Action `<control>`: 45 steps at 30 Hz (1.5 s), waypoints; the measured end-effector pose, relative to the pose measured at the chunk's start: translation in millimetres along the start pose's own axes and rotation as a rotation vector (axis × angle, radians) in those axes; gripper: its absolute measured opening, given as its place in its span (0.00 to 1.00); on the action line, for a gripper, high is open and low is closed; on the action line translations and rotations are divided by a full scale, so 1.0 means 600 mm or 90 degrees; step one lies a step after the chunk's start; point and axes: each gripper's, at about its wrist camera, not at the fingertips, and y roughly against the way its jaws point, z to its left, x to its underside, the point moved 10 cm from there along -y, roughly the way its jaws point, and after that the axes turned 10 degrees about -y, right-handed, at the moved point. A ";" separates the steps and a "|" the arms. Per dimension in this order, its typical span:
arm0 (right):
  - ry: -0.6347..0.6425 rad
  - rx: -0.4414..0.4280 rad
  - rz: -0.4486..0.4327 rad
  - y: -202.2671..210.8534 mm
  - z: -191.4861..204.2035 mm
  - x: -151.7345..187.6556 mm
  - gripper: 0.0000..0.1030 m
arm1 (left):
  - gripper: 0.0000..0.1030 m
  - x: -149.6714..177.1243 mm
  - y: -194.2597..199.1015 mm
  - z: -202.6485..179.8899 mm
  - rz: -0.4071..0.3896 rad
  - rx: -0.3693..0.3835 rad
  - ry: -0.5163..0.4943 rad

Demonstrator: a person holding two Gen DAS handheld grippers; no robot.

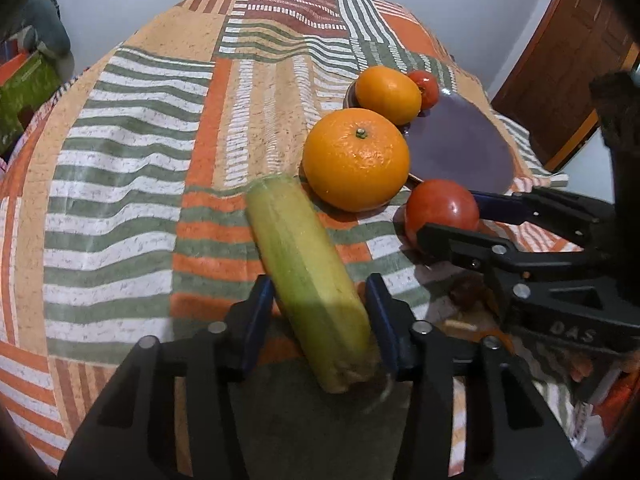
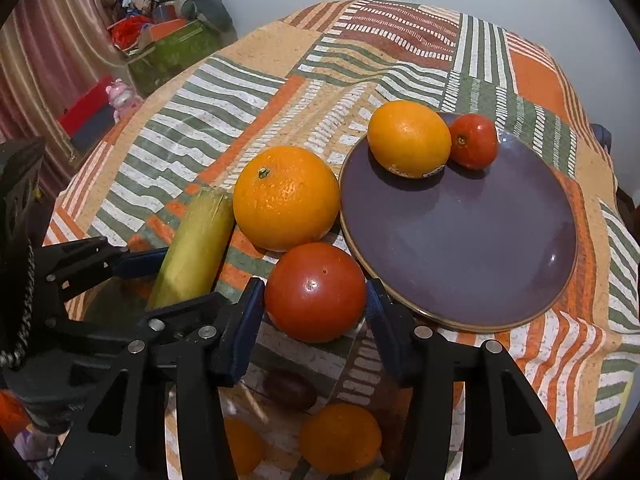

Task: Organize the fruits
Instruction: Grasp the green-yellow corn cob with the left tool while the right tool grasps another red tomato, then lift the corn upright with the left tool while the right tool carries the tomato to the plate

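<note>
A yellow-green corn cob (image 1: 308, 264) lies on the patterned tablecloth (image 1: 120, 184), and my left gripper (image 1: 320, 316) is shut on its near end, one blue pad on each side. A red tomato (image 2: 316, 292) sits by the rim of the purple plate (image 2: 460, 240); my right gripper (image 2: 315, 302) is shut on it, pads against both flanks. A large orange (image 2: 286, 198) rests between corn and plate. On the plate's far edge sit a smaller orange (image 2: 408, 138) and a small tomato (image 2: 474, 140). The left wrist view shows the right gripper (image 1: 452, 216) around the tomato (image 1: 442, 204).
Below the near table edge, the right wrist view shows two more oranges (image 2: 340, 436) and a dark fruit (image 2: 290, 388). A green box (image 2: 172, 56) and clutter stand on the floor at the far left. Brown wooden furniture (image 1: 560, 72) stands at the right.
</note>
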 end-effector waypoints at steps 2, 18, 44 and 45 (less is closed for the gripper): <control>-0.001 -0.002 0.000 0.004 0.002 0.003 0.46 | 0.41 0.007 0.010 0.004 0.003 0.010 0.004; 0.008 -0.005 0.017 -0.004 0.015 0.026 0.47 | 0.37 0.021 0.006 0.016 0.037 0.007 -0.013; -0.036 -0.023 -0.075 0.087 -0.007 -0.002 0.46 | 0.36 -0.035 0.113 -0.017 -0.054 -0.004 -0.012; -0.038 -0.020 -0.085 0.099 -0.012 -0.005 0.46 | 0.36 -0.041 0.119 -0.024 -0.059 -0.004 -0.015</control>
